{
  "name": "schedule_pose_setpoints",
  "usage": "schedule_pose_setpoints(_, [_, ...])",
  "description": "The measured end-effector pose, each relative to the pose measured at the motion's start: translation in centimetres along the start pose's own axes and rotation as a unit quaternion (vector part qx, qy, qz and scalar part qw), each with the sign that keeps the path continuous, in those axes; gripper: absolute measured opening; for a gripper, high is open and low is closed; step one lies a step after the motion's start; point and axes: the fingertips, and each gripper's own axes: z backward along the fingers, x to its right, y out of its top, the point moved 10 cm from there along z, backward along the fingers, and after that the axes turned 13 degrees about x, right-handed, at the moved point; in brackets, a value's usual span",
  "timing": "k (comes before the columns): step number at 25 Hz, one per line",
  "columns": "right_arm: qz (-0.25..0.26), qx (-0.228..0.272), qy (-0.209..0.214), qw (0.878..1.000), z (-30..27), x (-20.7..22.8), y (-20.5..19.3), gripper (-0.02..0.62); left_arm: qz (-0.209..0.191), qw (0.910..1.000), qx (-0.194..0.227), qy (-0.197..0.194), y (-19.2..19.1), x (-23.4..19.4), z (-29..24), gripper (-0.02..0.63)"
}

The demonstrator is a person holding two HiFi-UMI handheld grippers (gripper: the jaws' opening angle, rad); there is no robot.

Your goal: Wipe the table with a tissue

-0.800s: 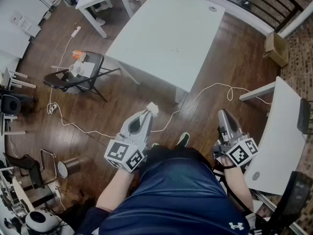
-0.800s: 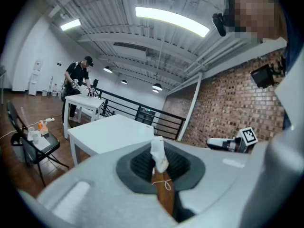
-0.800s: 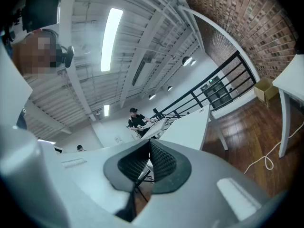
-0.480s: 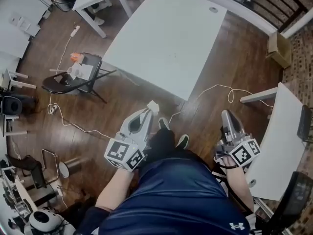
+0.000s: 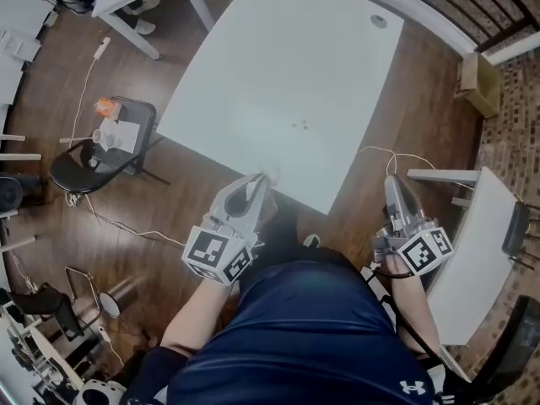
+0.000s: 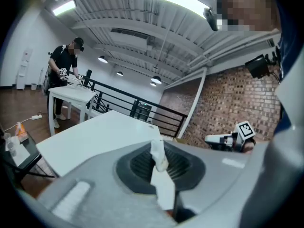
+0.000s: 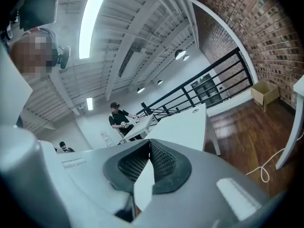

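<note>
Head view first: I see my left hand-held gripper (image 5: 263, 182) hanging at the near edge of the white tabletop (image 5: 287, 66), with a tissue (image 5: 272, 175) poking from its tip. The right hand-held gripper (image 5: 395, 184) is off to the side, over the wooden floor (image 5: 422, 99). Left gripper view: jaws clamped on the tissue, which stands up between the pads. Right gripper view: jaws together at their tips.

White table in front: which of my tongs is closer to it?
Left. The left tongs, clamping a tissue, reach the white table's near edge; the right tongs hang over floor off its corner.
</note>
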Motion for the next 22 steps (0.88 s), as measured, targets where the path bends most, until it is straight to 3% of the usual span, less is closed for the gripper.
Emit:
schedule_pose_setpoints(6, [0.005,-0.018,-0.006,1.0,-6.4,0.4,0.4,0.011,0.008,0.9992,-0.034,-0.019,0.3,-3.4,-4.9,0.02])
schedule_pose_setpoints(17, [-0.034,-0.102,0.029,0.994,-15.1,3.6,-3.0,0.011,0.001,0.9966,-0.074,0.037,-0.9,-5.8,-9.5,0.02])
schedule_pose_setpoints(22, [-0.024,-0.124,0.05,0.991,-17.5,5.0,-3.7,0.011,-0.025,0.9937,-0.106,0.028,-2.9,-5.3,-11.7,0.02])
